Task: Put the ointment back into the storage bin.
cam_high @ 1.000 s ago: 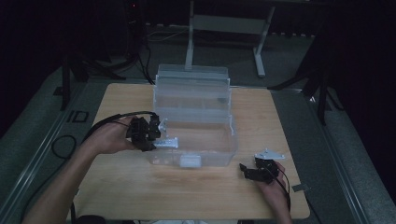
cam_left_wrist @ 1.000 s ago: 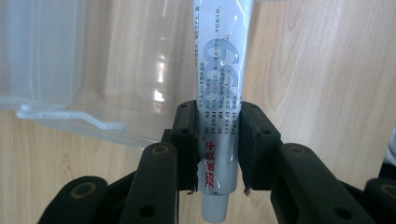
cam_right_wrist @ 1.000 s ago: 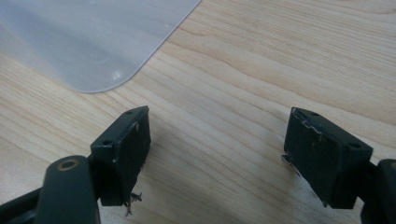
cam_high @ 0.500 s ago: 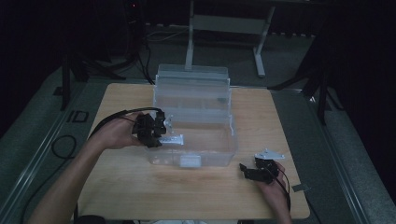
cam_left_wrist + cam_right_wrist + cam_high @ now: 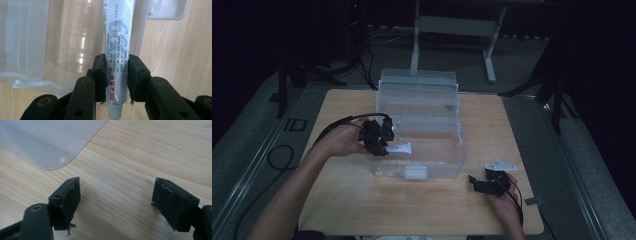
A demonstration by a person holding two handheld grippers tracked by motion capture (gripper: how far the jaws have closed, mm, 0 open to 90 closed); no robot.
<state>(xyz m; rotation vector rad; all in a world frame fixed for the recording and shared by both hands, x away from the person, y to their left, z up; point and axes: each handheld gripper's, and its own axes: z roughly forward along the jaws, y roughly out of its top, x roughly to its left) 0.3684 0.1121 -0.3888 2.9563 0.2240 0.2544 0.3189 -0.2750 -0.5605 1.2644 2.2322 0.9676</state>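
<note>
The left gripper is clamped on a white tube held over the clear plastic box, not yet released inside, while the right gripper rests on the table with its jaws apart and empty.

The white tube, center of the left gripper view, has a big pale blue "999" and red "999皮炎平" lower down; the small print's too tiny to read.
</note>
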